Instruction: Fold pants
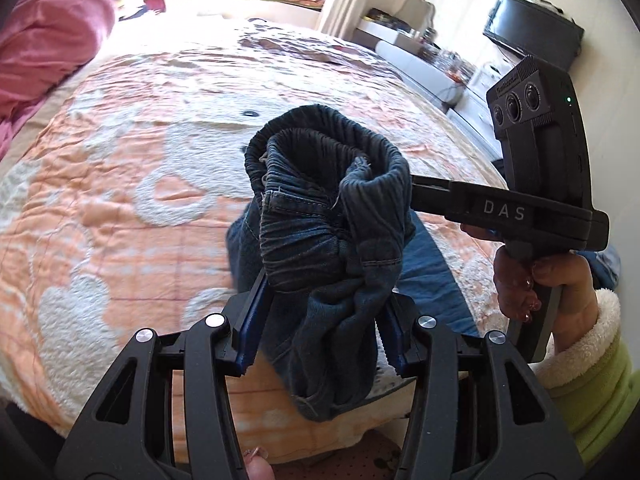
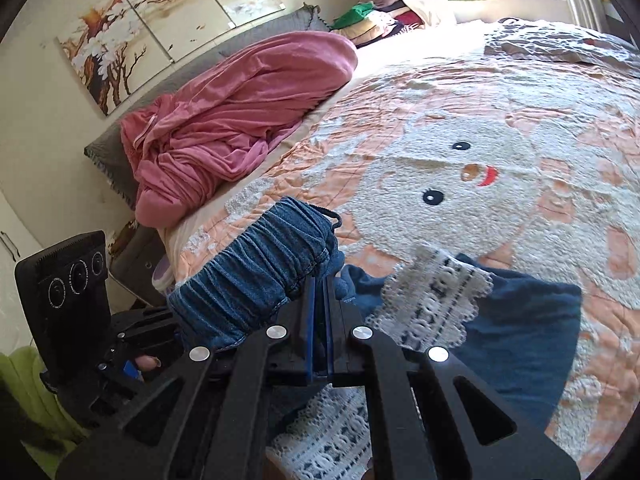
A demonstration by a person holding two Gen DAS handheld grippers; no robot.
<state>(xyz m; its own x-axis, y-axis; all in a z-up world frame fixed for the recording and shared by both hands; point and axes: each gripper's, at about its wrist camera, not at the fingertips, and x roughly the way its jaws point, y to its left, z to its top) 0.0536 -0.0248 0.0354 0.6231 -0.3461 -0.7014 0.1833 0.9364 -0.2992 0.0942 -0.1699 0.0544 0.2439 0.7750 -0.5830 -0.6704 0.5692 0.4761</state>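
Dark blue denim pants point(image 1: 320, 208) with an elastic waistband hang bunched above the bed. My left gripper point(image 1: 324, 320) is shut on a thick wad of the denim, its blue pads point(image 1: 256, 312) pressing from both sides. My right gripper point(image 1: 412, 192) reaches in from the right and pinches the waistband rim. In the right wrist view the right gripper point(image 2: 318, 312) is shut on the waistband point(image 2: 260, 272), which stretches left toward the left gripper's housing point(image 2: 68, 280). The pants' white lace trim point(image 2: 436, 296) and legs lie on the quilt below.
The bed's peach and white plush quilt point(image 2: 460, 152) with a cartoon face spreads ahead. A pink blanket heap point(image 2: 240, 112) lies by the headboard. A TV point(image 1: 532, 28) and a white dresser point(image 1: 424, 60) stand along the far wall. A hand in a green sleeve point(image 1: 592, 372) holds the right gripper.
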